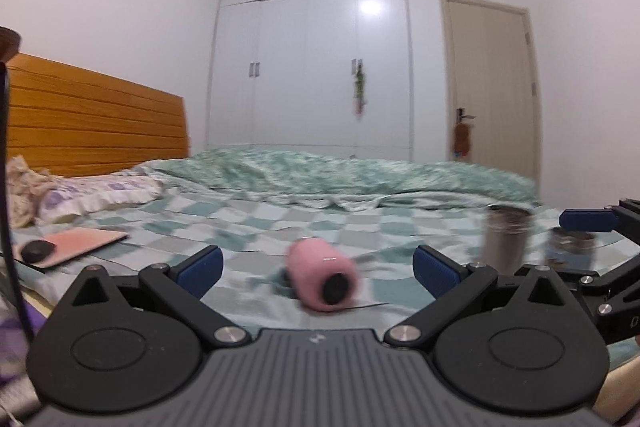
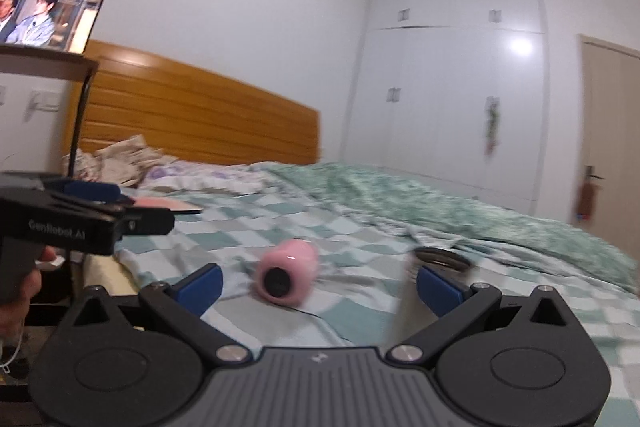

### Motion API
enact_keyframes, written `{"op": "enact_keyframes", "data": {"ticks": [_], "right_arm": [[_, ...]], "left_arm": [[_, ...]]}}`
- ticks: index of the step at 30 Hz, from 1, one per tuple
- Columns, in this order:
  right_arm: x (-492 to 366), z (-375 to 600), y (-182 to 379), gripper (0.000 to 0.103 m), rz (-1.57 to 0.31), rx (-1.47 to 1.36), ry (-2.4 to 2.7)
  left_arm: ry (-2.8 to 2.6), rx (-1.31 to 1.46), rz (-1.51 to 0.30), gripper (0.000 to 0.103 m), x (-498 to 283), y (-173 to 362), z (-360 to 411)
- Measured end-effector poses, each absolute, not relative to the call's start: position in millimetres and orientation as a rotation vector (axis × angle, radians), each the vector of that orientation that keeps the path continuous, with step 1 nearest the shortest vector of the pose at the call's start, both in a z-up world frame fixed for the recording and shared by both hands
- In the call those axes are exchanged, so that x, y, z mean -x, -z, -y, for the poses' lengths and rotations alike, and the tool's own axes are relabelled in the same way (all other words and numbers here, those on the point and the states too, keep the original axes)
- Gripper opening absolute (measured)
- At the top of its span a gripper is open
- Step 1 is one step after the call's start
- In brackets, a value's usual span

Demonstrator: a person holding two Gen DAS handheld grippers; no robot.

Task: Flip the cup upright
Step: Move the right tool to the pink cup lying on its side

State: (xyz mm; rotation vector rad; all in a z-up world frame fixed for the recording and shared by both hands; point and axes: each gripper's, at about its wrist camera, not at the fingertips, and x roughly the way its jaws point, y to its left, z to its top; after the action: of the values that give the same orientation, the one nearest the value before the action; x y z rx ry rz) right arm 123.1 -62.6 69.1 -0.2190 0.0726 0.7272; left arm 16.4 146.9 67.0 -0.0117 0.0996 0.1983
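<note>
A pink cup (image 1: 322, 277) lies on its side on the checked bedsheet, its dark end facing me. My left gripper (image 1: 318, 269) is open, with the cup ahead between its blue pads and not touching them. In the right wrist view the pink cup (image 2: 286, 277) lies ahead, a little left of centre. My right gripper (image 2: 320, 287) is open and empty. A steel cup (image 1: 506, 239) stands upright to the right; in the right wrist view it (image 2: 436, 267) is close behind the right finger.
A green quilt (image 1: 360, 175) is bunched across the far bed. A pink tablet with a black mouse (image 1: 80, 241) lies left. A glass jar (image 1: 570, 247) stands by the steel cup. The other gripper (image 2: 80, 223) shows at left. A wooden headboard (image 1: 92, 115) is behind.
</note>
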Motion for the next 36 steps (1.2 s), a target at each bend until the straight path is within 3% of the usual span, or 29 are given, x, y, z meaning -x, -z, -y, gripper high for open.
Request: {"op": "enact_keyframes", "data": {"ticks": [10, 36], "right_arm": [[-205, -18, -59, 0.103, -0.163, 0.223, -0.845], [-410, -97, -39, 0.103, -0.521, 0.167, -1.025]], "left_arm": [[-0.312, -0.004, -0.162, 0.103, -37, -67, -208], [-0.319, -0.017, -0.29, 0.103, -152, -37, -256]]}}
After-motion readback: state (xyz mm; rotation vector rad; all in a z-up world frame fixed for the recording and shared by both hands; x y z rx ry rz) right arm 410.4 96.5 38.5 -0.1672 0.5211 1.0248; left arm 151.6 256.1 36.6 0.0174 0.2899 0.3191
